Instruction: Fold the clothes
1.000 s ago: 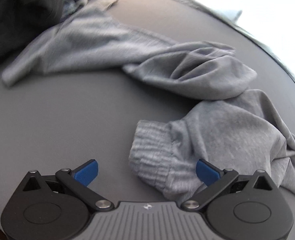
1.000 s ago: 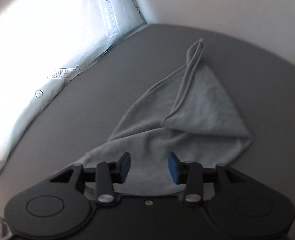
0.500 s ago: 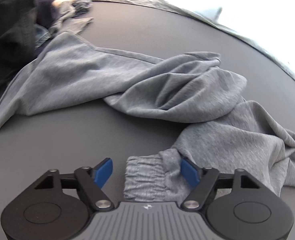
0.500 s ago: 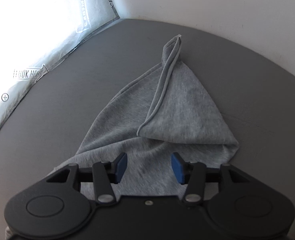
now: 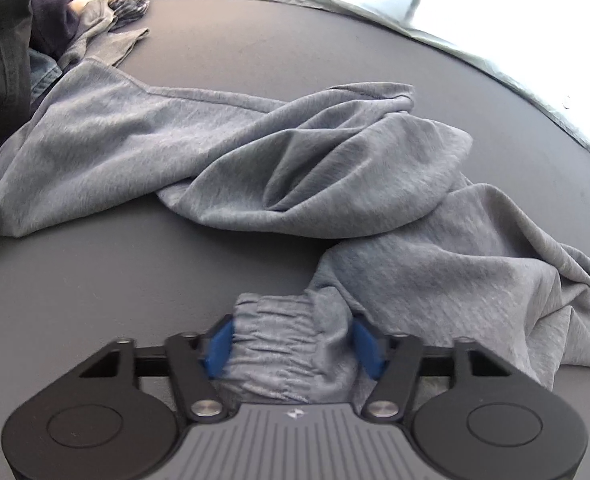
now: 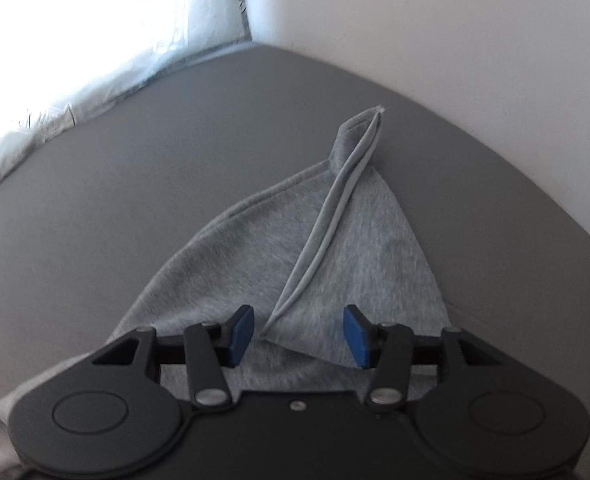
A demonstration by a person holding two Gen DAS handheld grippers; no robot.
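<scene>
A grey sweatshirt (image 5: 335, 184) is spread in loose folds across a dark grey table (image 5: 95, 280), seen from two gripper-mounted cameras. In the left wrist view, the ribbed cuff (image 5: 283, 340) of one sleeve is seen lying directly between the blue pads of the left gripper (image 5: 293, 346). The jaws have just been closing, and the cuff is now bunched between the pads, which are seen touching its two sides. From the cuff, the sleeve is stretched away up and to the right, toward the crumpled body of the garment, so its long axis is pointed forward and rightward from the fingers. A pile of other clothes (image 5: 55, 20) is seen at the far left edge of the table.

In the right wrist view, a pointed grey corner of the fabric (image 6: 335, 248) is laid flat, its tip directed away from the camera toward a white wall (image 6: 455, 40). A folded hem (image 6: 327, 236) is run from that tip back toward the right gripper (image 6: 299, 334). Its near end is placed between the spread pads, which are held half open above the cloth with nothing pinched. The left hand is judged nearer to a secure hold than the right
</scene>
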